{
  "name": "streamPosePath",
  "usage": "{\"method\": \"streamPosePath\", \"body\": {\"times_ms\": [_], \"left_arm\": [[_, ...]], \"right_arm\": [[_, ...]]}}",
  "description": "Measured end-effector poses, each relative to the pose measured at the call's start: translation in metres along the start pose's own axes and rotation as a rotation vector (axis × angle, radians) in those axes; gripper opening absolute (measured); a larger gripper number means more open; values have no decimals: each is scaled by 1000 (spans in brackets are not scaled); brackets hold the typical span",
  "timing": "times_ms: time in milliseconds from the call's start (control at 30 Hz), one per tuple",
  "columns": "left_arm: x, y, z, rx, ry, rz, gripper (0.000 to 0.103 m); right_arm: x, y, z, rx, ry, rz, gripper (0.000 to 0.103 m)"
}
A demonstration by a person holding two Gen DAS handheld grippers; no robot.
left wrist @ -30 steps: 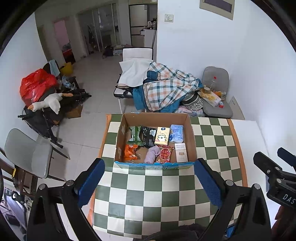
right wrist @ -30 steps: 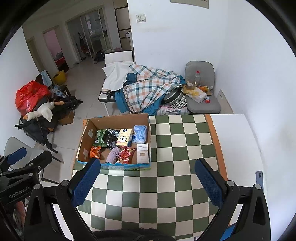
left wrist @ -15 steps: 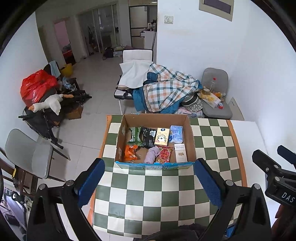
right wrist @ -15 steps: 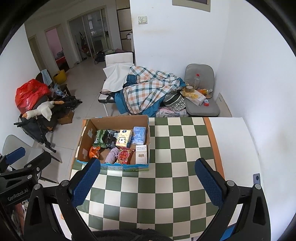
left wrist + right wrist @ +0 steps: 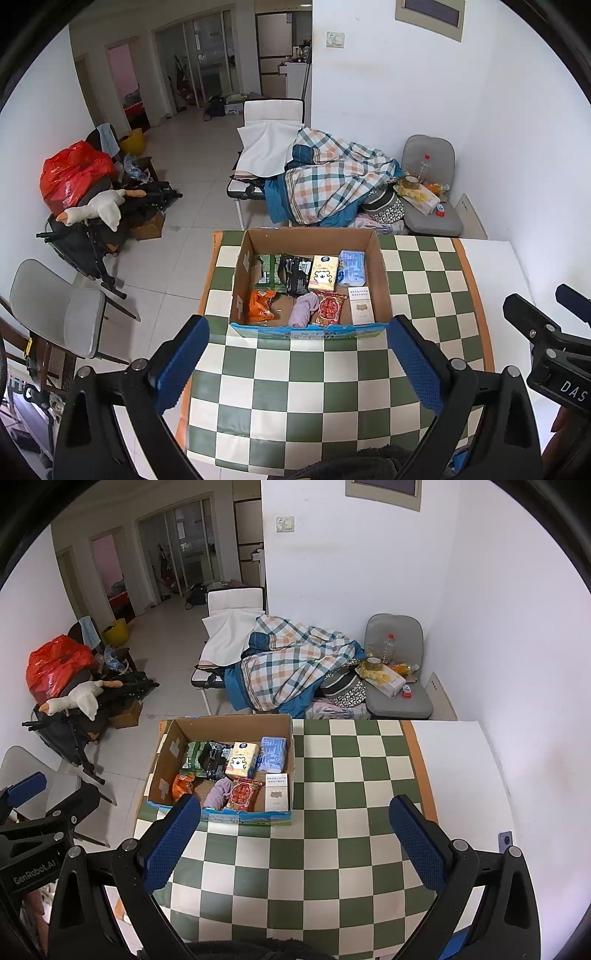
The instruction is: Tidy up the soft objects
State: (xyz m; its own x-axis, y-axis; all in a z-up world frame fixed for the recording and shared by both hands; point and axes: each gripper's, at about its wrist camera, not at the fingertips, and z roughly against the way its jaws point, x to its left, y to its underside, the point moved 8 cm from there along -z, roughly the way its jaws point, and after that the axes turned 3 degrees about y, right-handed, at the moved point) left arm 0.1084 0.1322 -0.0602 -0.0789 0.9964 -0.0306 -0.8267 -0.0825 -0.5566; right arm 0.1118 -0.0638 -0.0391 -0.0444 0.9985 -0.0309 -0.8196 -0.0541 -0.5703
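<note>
An open cardboard box (image 5: pixel 384 280) (image 5: pixel 221 723) stands on the green-and-white checked table (image 5: pixel 303 384) (image 5: pixel 332 812). It holds several soft packs: tissue packs, snack bags and a rolled purple cloth (image 5: pixel 303 311) (image 5: pixel 218 792). My left gripper (image 5: pixel 297 363) is open and empty, held above the table in front of the box. My right gripper (image 5: pixel 293 842) is open and empty, above the table to the right of the box's front. A dark fuzzy thing shows at the bottom edge of both views.
The table's white far right part (image 5: pixel 461 768) meets the wall. Beyond the table stand a chair with a plaid blanket (image 5: pixel 332 184), a grey chair with a bottle (image 5: pixel 428 206), a grey chair at left (image 5: pixel 59 306) and a cluttered stroller (image 5: pixel 92 218).
Both grippers have drifted slightly back and up; the box looks a little farther away. Both stay open and empty.
</note>
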Motion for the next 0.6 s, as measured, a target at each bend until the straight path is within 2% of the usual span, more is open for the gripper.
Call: {"method": "streamPosePath", "body": {"times_ms": [600], "left_arm": [[10,-1,-1,3,6,-4,99]], "right_arm": [[0,-2,-1,-4,12,3,103]]}}
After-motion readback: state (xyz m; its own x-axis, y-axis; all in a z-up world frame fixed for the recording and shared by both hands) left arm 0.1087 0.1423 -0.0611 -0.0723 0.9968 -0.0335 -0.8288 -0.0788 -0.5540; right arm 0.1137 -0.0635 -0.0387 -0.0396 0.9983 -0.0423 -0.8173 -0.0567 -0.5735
